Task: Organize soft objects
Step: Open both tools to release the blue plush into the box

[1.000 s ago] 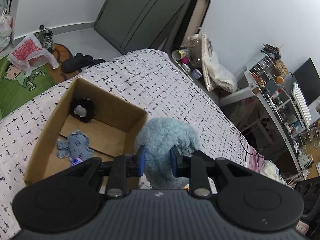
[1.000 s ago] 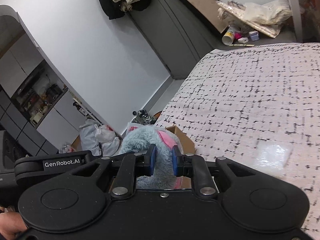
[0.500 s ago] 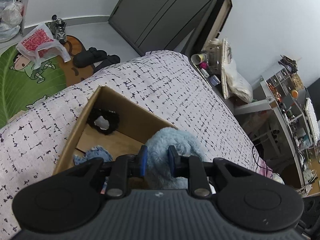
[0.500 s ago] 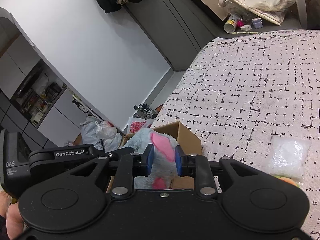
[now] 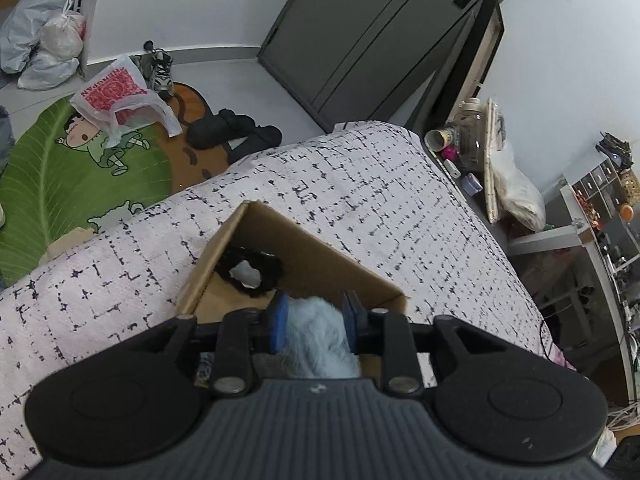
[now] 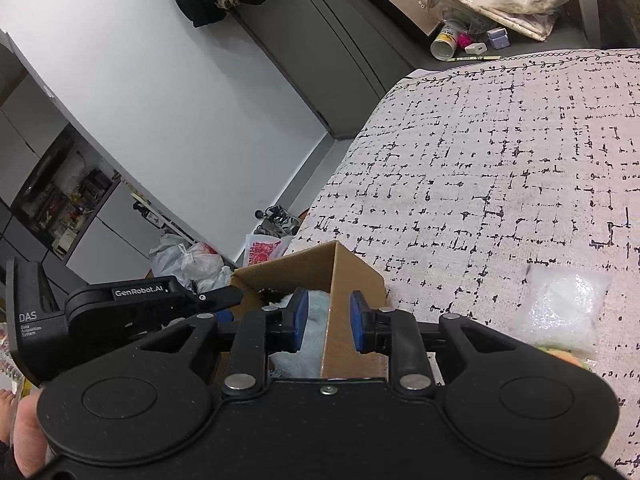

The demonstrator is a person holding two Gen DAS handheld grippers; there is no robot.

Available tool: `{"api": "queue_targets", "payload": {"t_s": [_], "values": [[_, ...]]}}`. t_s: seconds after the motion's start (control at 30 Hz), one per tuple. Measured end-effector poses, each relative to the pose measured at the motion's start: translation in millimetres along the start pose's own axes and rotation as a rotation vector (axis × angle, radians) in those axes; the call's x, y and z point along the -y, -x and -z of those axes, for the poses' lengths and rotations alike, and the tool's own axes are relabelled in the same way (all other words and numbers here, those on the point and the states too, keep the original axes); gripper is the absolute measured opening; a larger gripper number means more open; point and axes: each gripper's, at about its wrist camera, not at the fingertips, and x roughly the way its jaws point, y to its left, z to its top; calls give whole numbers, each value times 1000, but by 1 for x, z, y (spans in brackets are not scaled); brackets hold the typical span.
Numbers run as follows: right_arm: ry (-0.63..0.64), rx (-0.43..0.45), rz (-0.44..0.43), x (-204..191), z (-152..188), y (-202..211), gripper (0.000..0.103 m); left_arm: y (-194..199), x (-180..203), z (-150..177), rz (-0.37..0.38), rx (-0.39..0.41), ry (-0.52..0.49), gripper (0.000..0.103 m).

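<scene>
A light blue plush toy [image 5: 316,332] lies low inside the cardboard box [image 5: 280,228] on the bed. My left gripper [image 5: 314,322] is over the box with its blue pads on either side of the plush, gripping its fur. My right gripper [image 6: 326,326] is open, its pads straddling the box's near corner wall [image 6: 340,304] and off the plush [image 6: 310,320]. A black ring-shaped soft item with a white centre [image 5: 250,272] lies at the box's far end. The left gripper's body [image 6: 132,312] shows in the right wrist view.
The bed has a white cover with black marks [image 6: 500,184]. A clear plastic bag [image 6: 560,308] lies on it right of the box. On the floor are a green leaf rug [image 5: 60,184], plastic bags [image 5: 44,48] and shoes [image 5: 160,68]. Shelves [image 5: 600,216] stand at right.
Both grippers have lowered the plush down into the box. The right gripper's jaws have opened and let go of the plush. The left gripper still holds it.
</scene>
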Motion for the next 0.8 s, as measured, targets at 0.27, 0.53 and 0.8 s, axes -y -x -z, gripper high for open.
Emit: {"api": "queue_targets", "payload": {"t_s": [0.27,0.53,0.8], "values": [[23,-41,19,-4,3,7,24,20,20,10,-39,15,-80,55],[50,-72,48,-8,7,22,33,38,34,28,-87,21,-131,70],[55,-74,87,-3,3,45,56,58,54,48,-134,43,-222,83]]}}
